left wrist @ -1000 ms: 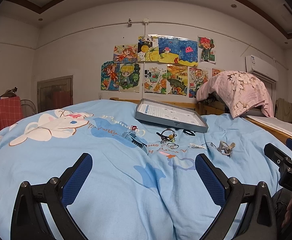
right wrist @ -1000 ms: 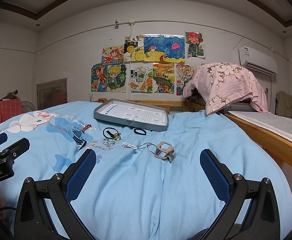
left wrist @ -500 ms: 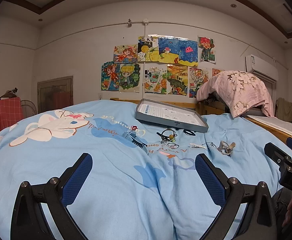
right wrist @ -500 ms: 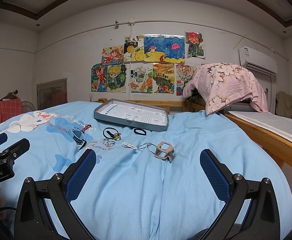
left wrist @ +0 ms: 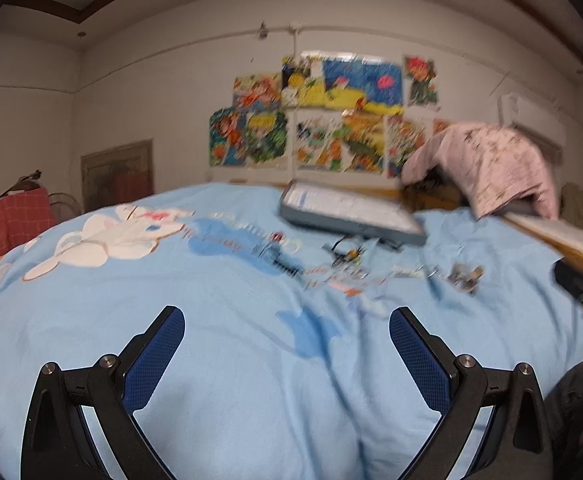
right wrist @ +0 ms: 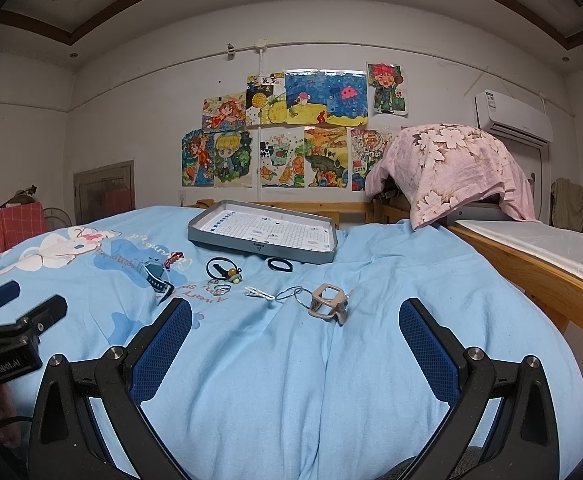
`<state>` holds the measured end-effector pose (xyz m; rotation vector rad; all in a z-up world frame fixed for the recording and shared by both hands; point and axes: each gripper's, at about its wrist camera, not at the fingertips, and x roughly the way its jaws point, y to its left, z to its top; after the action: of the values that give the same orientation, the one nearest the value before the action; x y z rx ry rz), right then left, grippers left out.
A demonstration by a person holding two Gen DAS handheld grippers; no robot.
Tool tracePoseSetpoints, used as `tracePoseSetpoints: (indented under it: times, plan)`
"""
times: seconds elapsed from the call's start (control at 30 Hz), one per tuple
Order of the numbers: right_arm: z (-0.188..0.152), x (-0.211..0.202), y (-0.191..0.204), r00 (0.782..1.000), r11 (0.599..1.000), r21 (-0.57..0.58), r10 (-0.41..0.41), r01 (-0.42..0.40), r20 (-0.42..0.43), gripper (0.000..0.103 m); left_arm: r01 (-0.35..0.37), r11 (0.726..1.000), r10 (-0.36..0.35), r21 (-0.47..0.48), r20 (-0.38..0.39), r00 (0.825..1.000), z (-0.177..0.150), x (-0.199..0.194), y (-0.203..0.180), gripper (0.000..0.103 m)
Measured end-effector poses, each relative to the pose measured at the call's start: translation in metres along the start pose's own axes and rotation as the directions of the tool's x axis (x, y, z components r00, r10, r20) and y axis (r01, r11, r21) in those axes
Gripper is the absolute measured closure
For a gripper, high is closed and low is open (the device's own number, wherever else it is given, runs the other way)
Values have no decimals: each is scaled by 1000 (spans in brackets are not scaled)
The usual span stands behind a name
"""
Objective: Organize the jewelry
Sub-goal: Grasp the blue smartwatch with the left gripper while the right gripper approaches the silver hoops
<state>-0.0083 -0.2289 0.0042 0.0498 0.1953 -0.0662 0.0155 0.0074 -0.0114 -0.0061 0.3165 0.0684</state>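
Observation:
A grey tray (right wrist: 215,240) with a white gridded liner lies on the blue bedspread; it is blurred in the left wrist view (left wrist: 315,220). In front of it lie a watch (right wrist: 157,280), a black hair tie (right wrist: 280,265), a corded bead piece (right wrist: 223,269), small rings (right wrist: 221,289), a white clip (right wrist: 260,293), a wire hoop (right wrist: 291,294) and a beige claw clip (right wrist: 328,303). My right gripper (right wrist: 295,322) is open and empty, well short of them. My left gripper (left wrist: 287,330) is open and empty, also short of them.
A pink flowered cloth (right wrist: 451,164) covers something at the right. A wooden bed rail (right wrist: 531,276) runs along the right edge. Drawings (right wrist: 291,136) hang on the far wall. A red checked cloth (right wrist: 7,228) is at the far left.
The left wrist view has turned blurred and shifted, so my left gripper is moving. The right gripper and the jewelry have not visibly moved.

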Motion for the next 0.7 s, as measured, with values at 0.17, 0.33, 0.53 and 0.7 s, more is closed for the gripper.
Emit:
tracePoseSetpoints:
  times: [0.17,0.33,0.53,0.7]
  plan:
    - [10,23,-11,982,985,78,162,-155,-94,1,-96,991,101,98,-41,994,21,31,5,0]
    - [37,89,-20,947,956,128,283,-265,-152,1,-52,997,56,56,-81,995,50,72,20,0]
    - [51,180,-16,908,918,189,380,-348,-175,1,13,999,-8,41,-109,994,71,126,30,0]
    - [60,231,13,895,912,145,406,-384,-184,1,83,997,-83,-7,-170,982,82,179,36,0]
